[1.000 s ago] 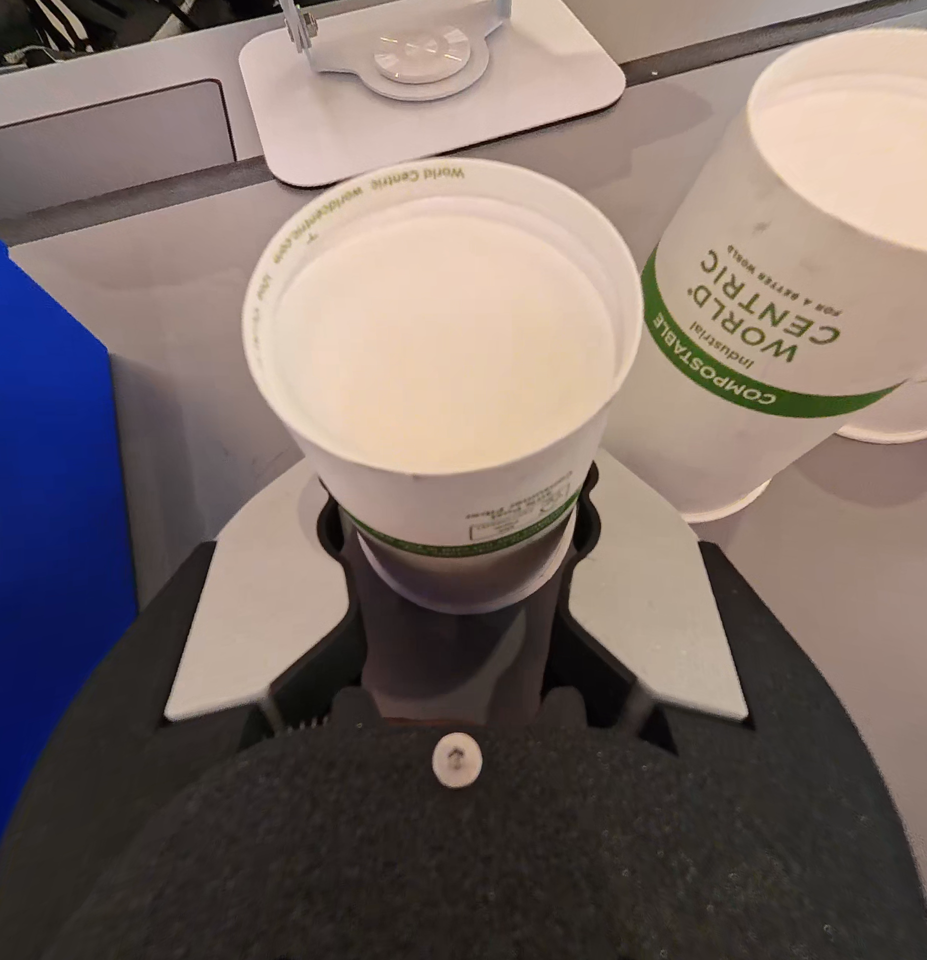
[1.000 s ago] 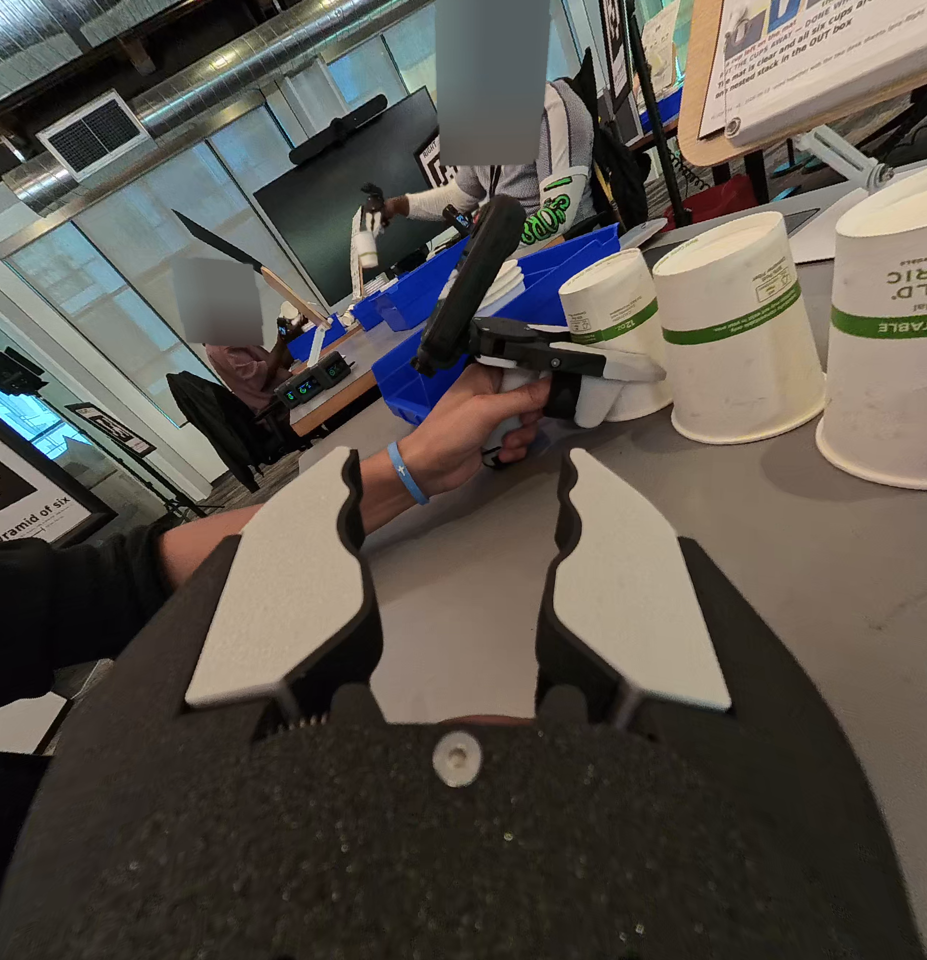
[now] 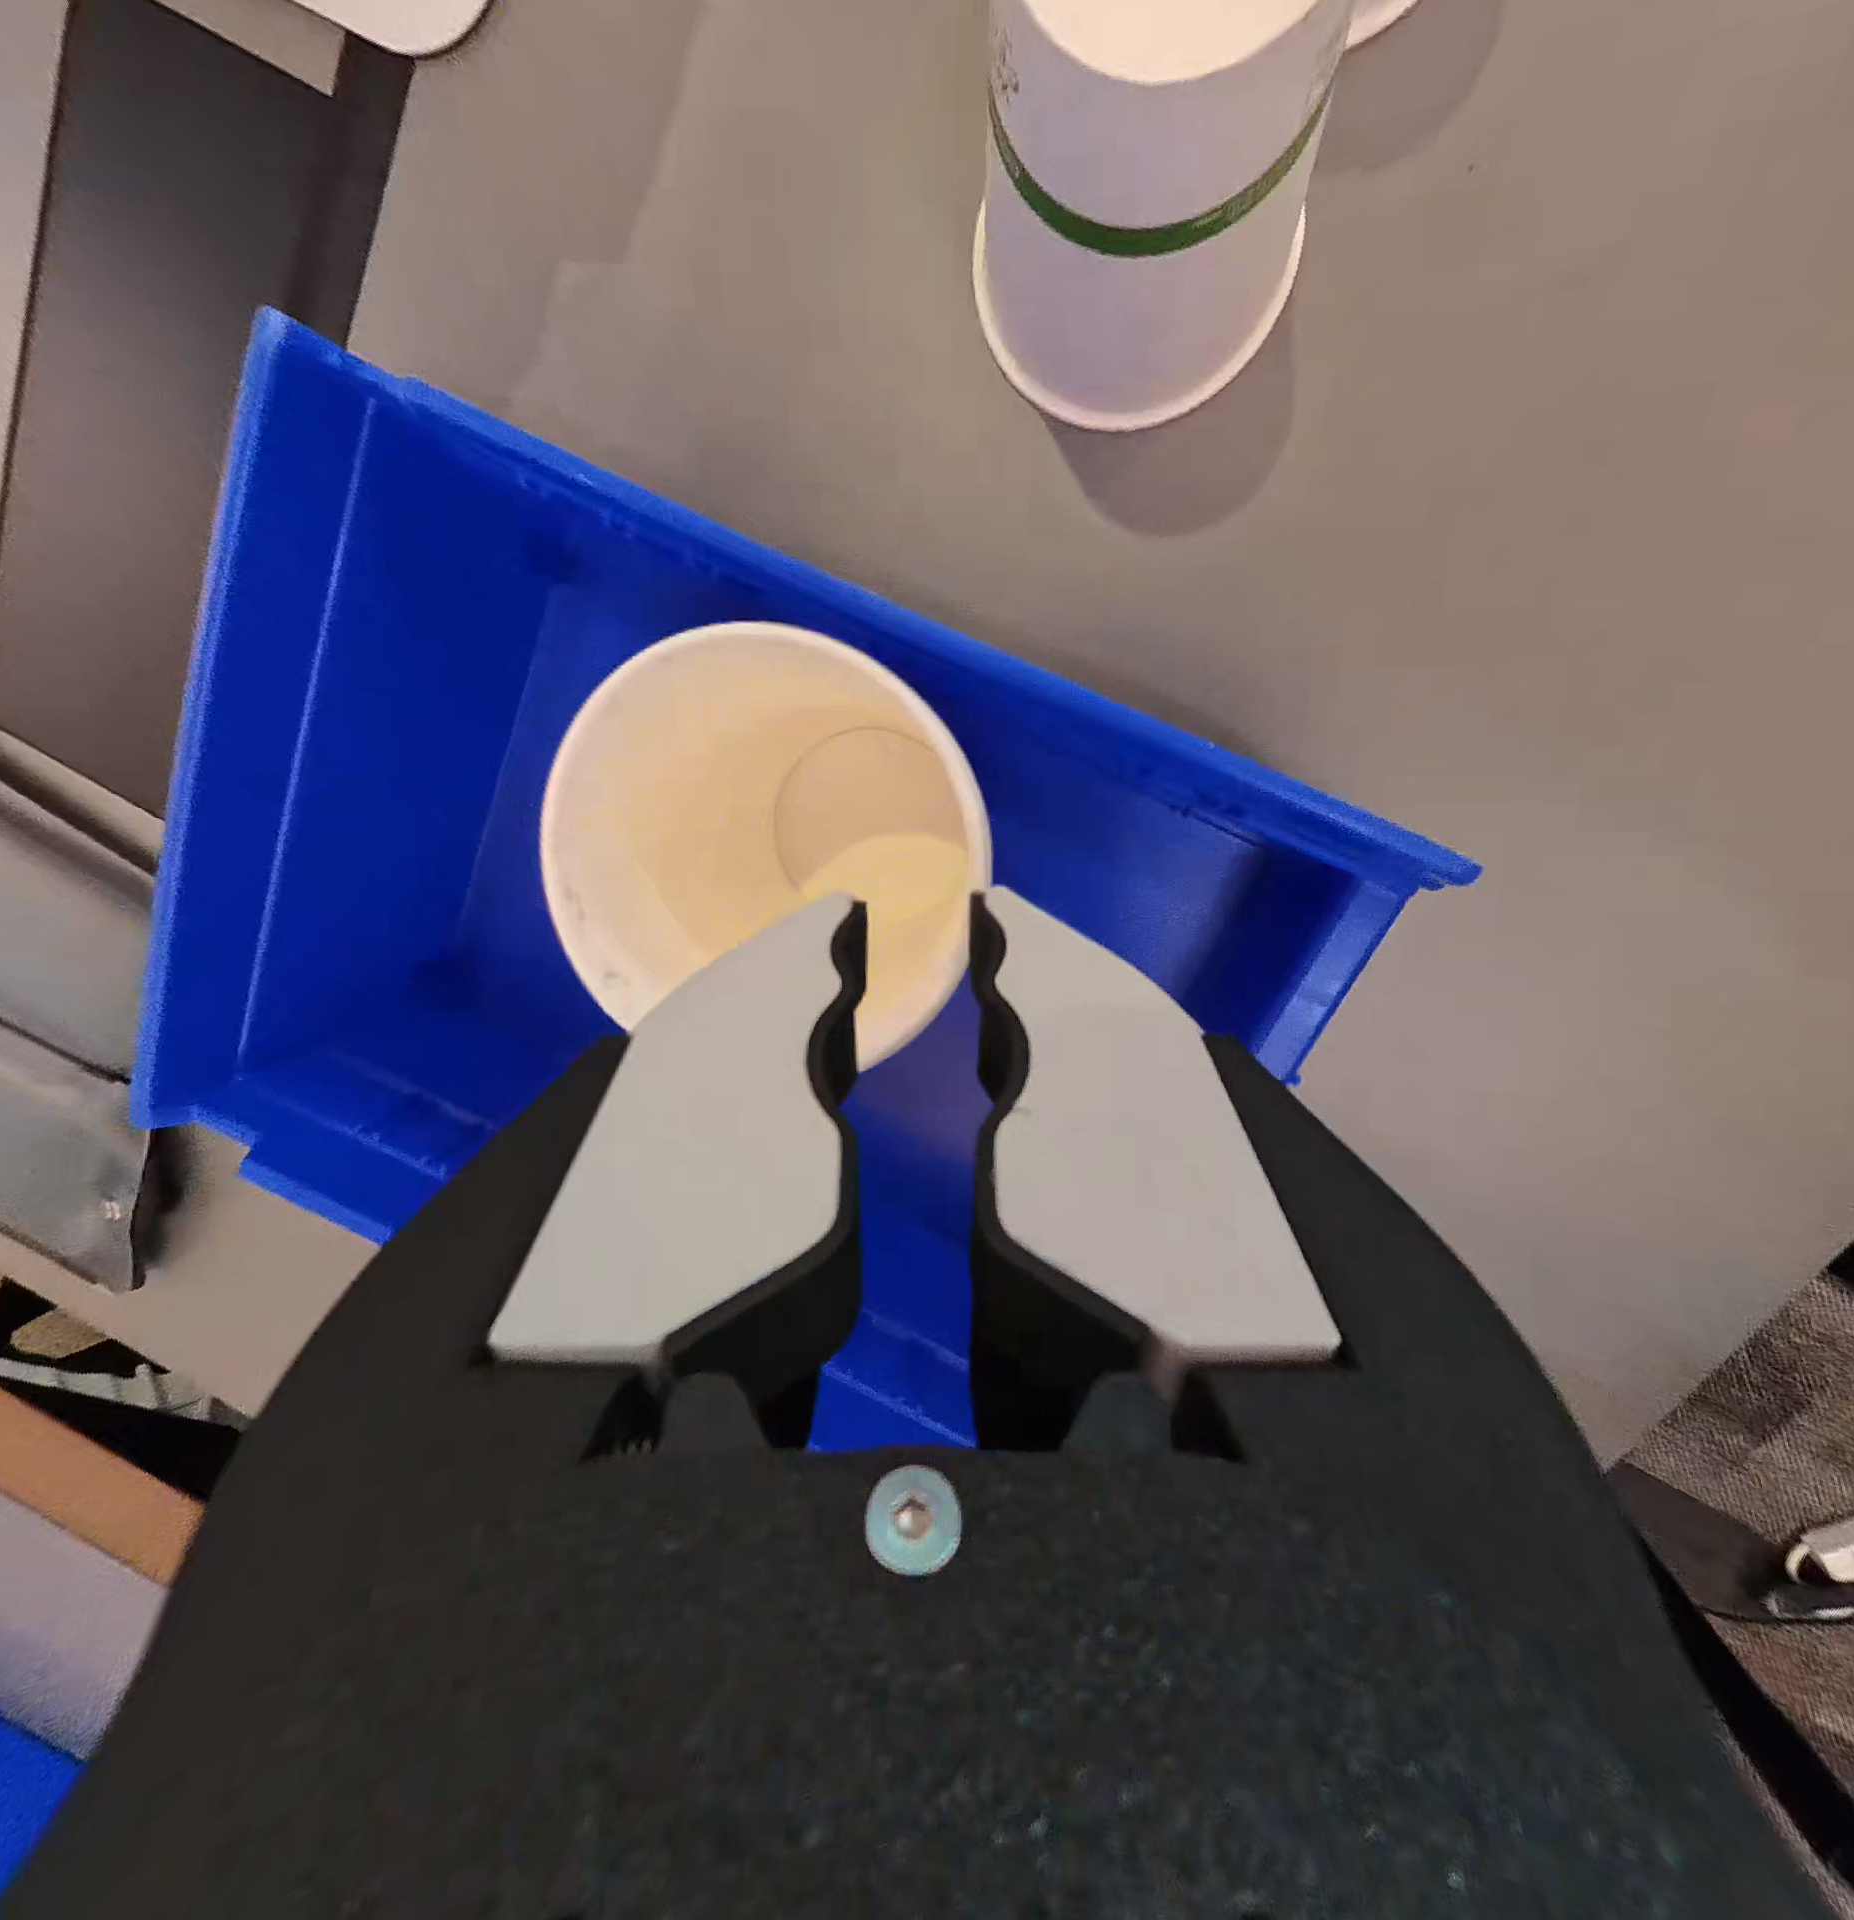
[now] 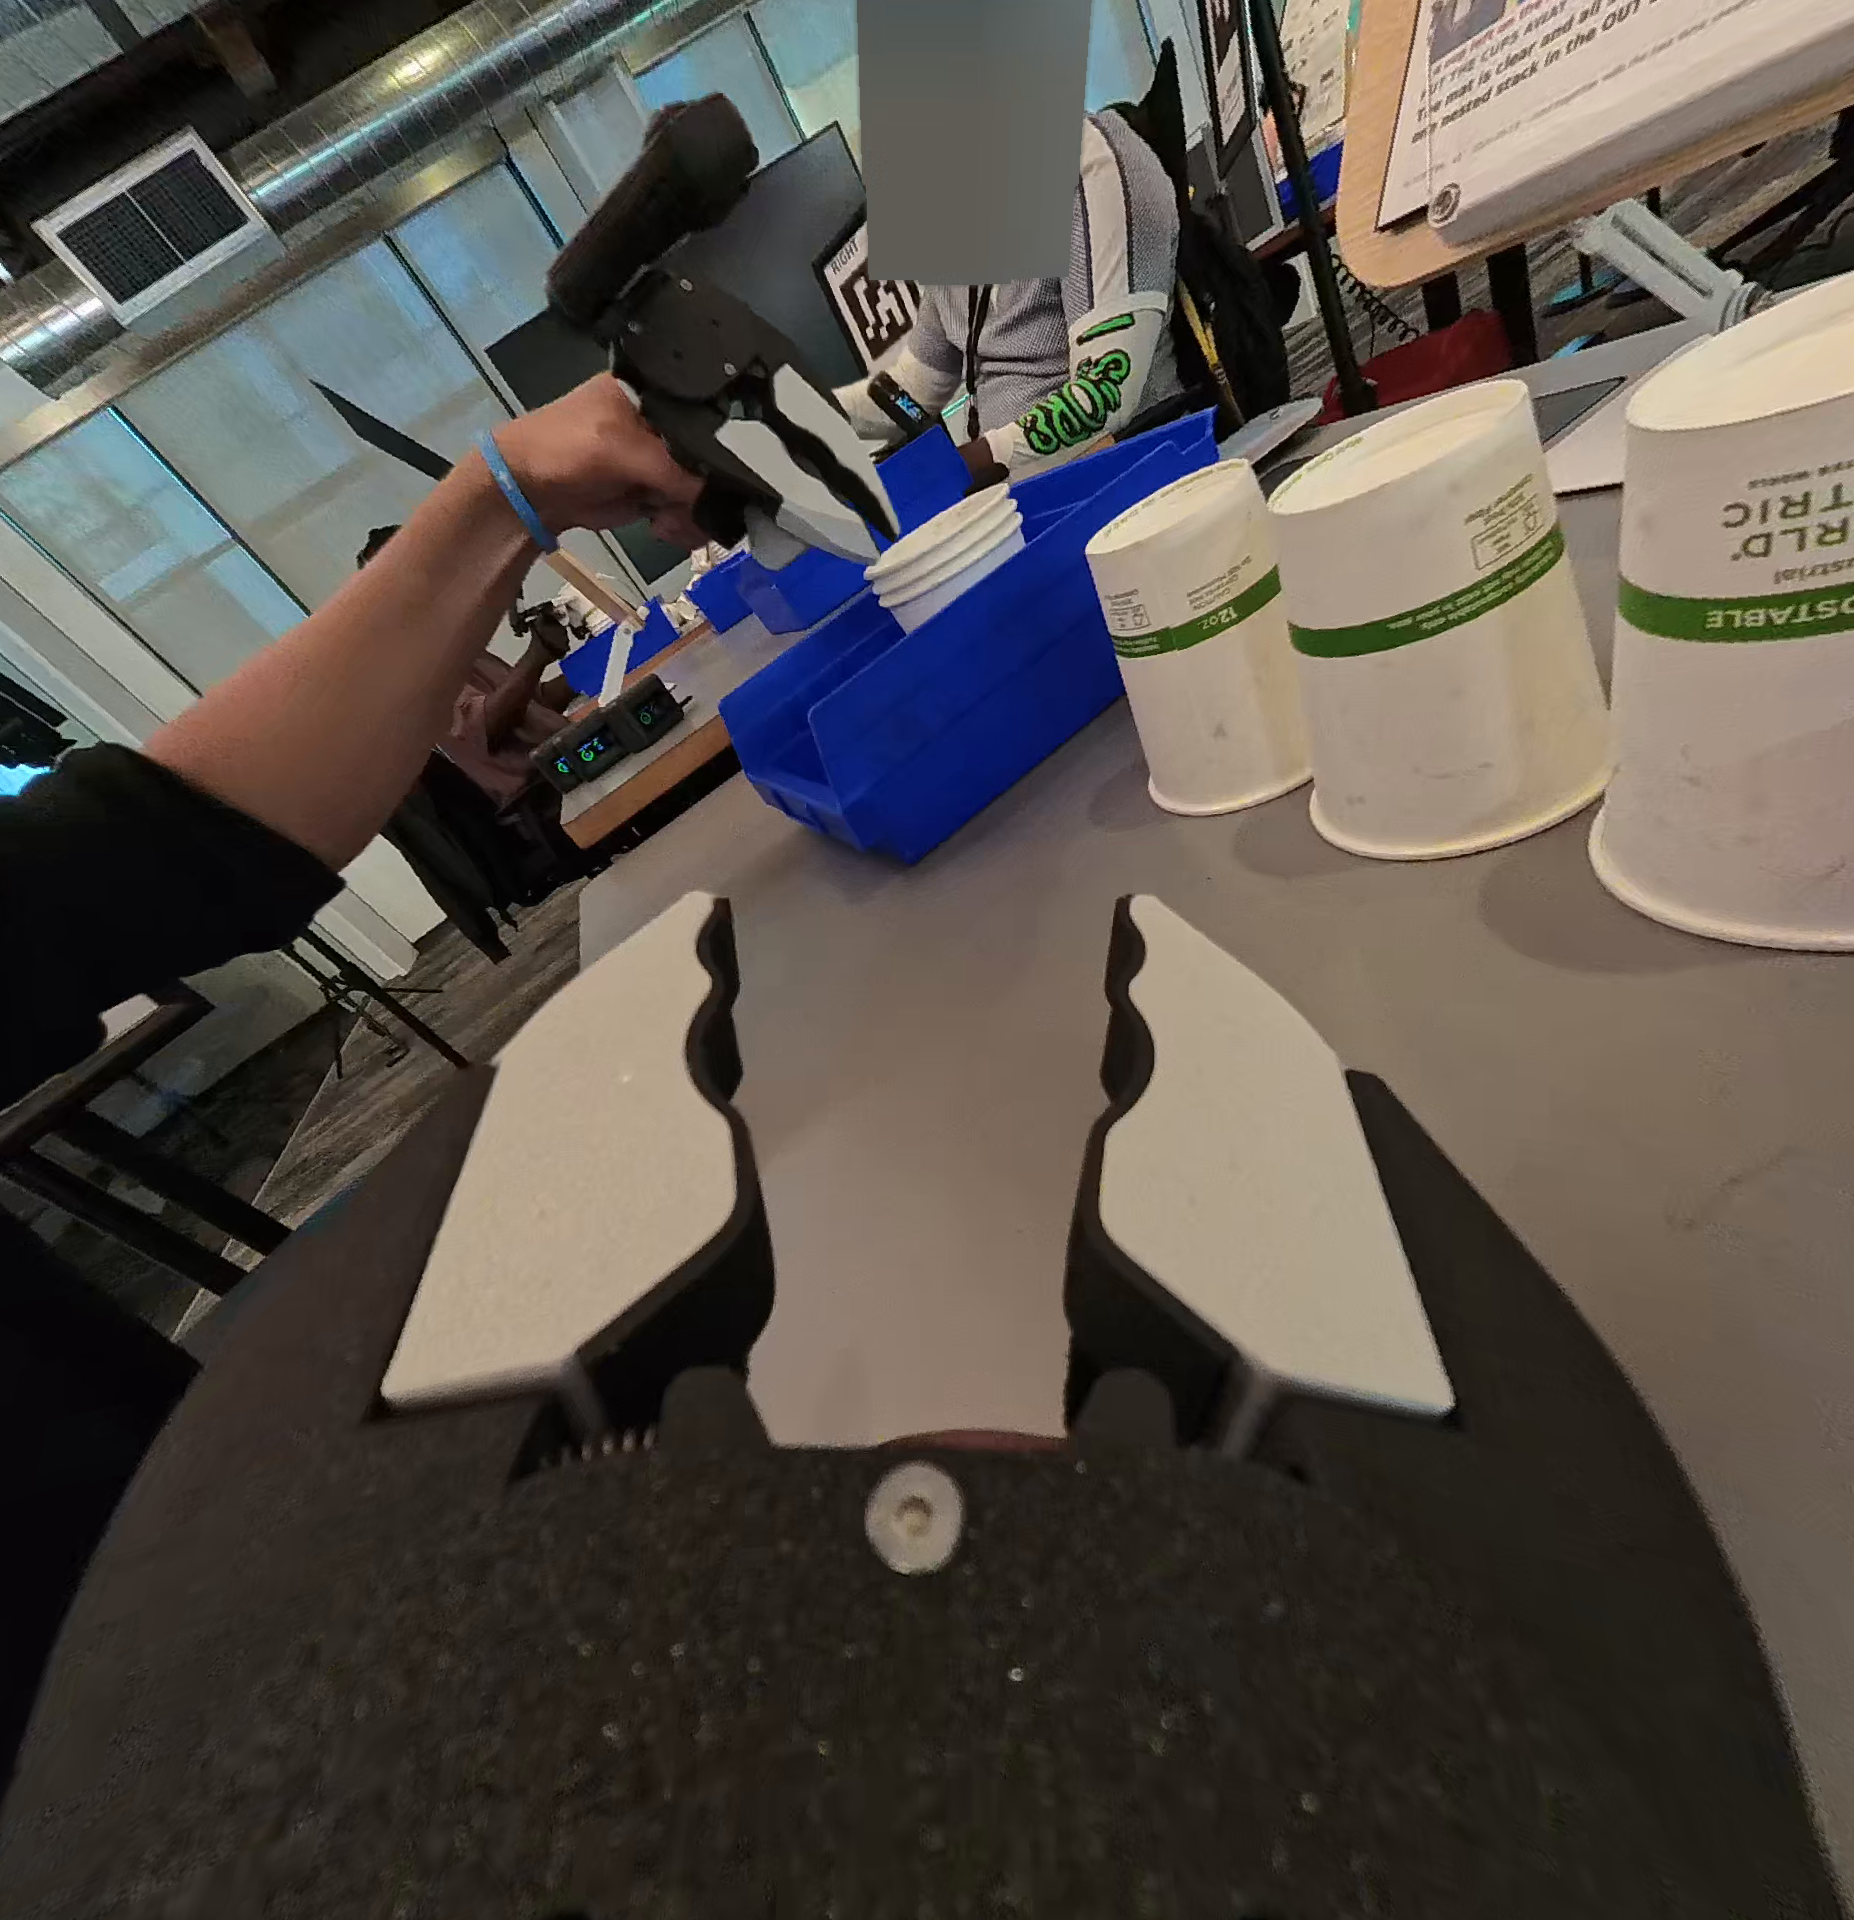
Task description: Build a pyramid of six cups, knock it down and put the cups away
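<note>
A grey table (image 4: 1525, 1195) fills the scene, and on its far left part lies a blue bin (image 3: 403, 727) holding a nested stack of white paper cups (image 3: 715, 831), mouth up, near the bin's far wall. To the right of the bin, three more cups (image 4: 1442, 644) stand upside down in a row on the table, close beside one another, each with a green band.

The left gripper (image 3: 910, 909) hangs over the bin, pointing down, its tips at the near rim of the stack. Its fingers stand slightly apart with blue bin floor visible through the gap, so it seems to grip nothing (whether a tip touches the rim is unclear). The right gripper (image 4: 923, 914) hovers low over bare table, spread wide and empty, well short of the three cups.

The step in hand looks like putting cups away into the bin. To do it well, lift the left gripper straight up so the stack is not dragged over, then take the nearest upturned cup by its wall, turn it mouth up, and seat it squarely into the stack.
</note>
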Demonstrator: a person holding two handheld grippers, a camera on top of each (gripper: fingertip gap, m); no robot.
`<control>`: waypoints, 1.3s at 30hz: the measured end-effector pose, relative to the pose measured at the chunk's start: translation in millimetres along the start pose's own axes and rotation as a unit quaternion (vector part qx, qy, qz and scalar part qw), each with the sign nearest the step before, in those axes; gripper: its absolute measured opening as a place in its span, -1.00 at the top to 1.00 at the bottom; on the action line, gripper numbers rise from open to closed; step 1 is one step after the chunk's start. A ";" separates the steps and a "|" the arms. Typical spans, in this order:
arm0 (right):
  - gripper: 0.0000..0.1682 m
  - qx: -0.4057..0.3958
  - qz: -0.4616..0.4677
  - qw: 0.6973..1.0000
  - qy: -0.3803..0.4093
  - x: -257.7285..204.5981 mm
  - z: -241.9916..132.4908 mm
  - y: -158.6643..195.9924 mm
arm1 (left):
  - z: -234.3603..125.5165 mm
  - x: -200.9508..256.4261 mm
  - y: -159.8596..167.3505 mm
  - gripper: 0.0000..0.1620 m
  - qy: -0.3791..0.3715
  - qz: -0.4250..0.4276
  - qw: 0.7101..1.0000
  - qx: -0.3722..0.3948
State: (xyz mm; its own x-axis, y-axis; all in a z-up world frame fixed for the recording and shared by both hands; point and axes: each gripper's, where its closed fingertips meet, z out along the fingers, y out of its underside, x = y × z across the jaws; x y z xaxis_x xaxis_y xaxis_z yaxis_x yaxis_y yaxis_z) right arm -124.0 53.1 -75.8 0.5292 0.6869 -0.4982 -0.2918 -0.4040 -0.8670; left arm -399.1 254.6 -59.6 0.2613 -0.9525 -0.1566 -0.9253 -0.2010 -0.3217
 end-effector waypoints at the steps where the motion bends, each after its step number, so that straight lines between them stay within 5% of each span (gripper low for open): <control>1: 0.19 0.000 -0.002 1.000 0.001 0.1 -0.1 -0.2 | 1.7 0.0 1.2 0.80 0.005 0.003 1.000 -0.001; 14: 0.20 -0.014 -0.002 1.000 -0.008 -3.1 4.1 5.8 | 7.7 7.7 3.8 0.75 0.041 0.005 0.999 -0.017; 17: 0.21 -0.012 -0.001 1.000 -0.007 -2.4 2.9 4.6 | 9.2 7.8 4.7 0.95 0.045 0.006 0.999 -0.019; 24: 0.21 -0.012 0.000 1.000 -0.008 -3.2 3.0 4.4 | 6.0 6.8 2.0 0.96 0.034 0.013 0.999 -0.022; 33: 0.21 -0.014 0.002 1.000 -0.005 0.3 3.4 6.7 | -39.0 -4.8 -11.8 0.96 -0.006 0.015 1.000 0.013; 39: 0.22 -0.011 -0.006 1.000 0.009 9.9 3.9 6.1 | -99.2 -13.4 -31.1 0.97 -0.049 0.009 0.995 0.081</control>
State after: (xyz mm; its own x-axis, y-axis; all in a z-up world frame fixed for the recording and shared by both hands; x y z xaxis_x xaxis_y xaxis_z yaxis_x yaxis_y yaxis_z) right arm -123.7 59.8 -86.0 0.5462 0.6815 -0.4871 -0.2670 -0.4095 -0.8724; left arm -401.1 250.9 45.1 0.2781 -0.9273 -0.2507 -0.8752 -0.1370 -0.4640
